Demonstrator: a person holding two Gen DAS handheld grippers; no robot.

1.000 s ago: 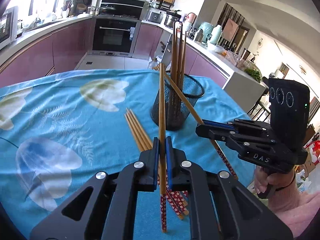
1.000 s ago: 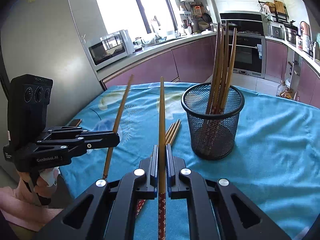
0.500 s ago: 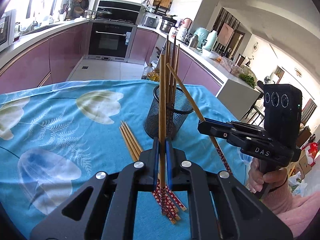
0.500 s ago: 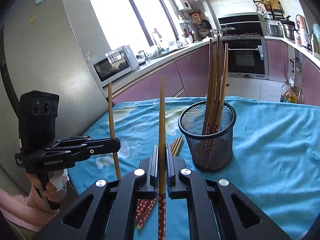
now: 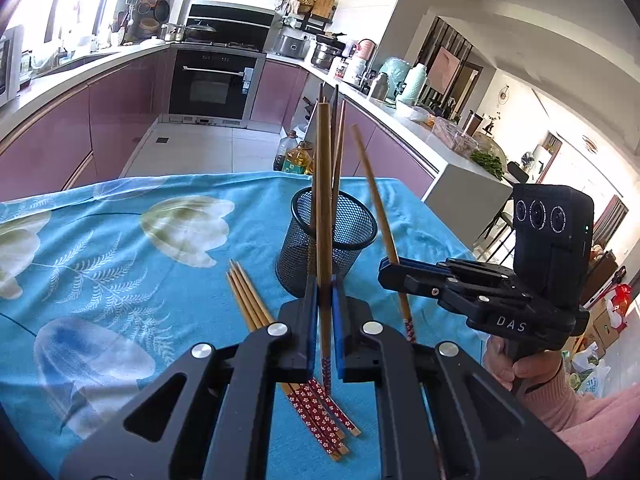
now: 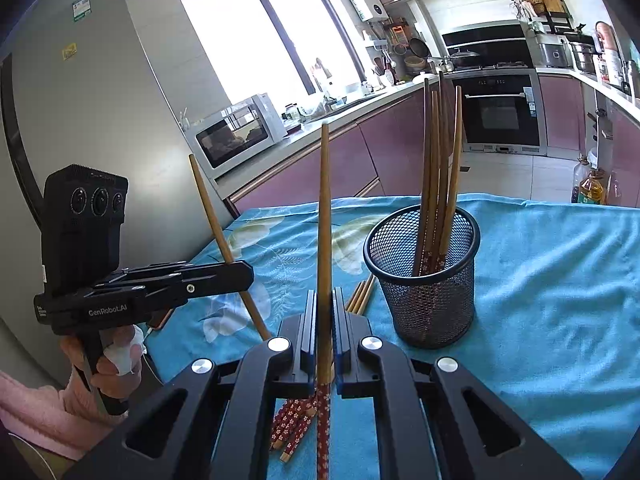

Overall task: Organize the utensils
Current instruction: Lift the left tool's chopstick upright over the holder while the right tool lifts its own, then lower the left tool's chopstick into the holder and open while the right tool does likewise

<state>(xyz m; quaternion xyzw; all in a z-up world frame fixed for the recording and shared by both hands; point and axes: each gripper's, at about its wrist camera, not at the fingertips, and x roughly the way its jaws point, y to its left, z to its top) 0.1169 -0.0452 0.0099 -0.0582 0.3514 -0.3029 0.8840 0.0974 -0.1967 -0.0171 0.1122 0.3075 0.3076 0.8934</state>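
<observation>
Bamboo chopsticks with red flowered handle ends are the work on this counter point(image 5: 100, 240), which is draped in a turquoise floral cloth. The left tool point(image 5: 325, 312) is clamped tight on one chopstick point(image 5: 323, 200), holding it nearly upright, thin tip up and patterned end hanging below the pads. The right tool point(image 6: 325, 320) likewise pinches a single chopstick point(image 6: 324, 220) upright; from the left wrist camera this stick leans toward 11 o'clock. A black mesh holder point(image 6: 424, 280) stands on the cloth at about 1 o'clock from the right tool, with several chopsticks point(image 6: 436, 168) standing in it, tips up. A loose bundle of chopsticks point(image 5: 280, 344) lies flat on the cloth just beside the holder, toward 7 o'clock from it in the left view, partly under the left tool.
</observation>
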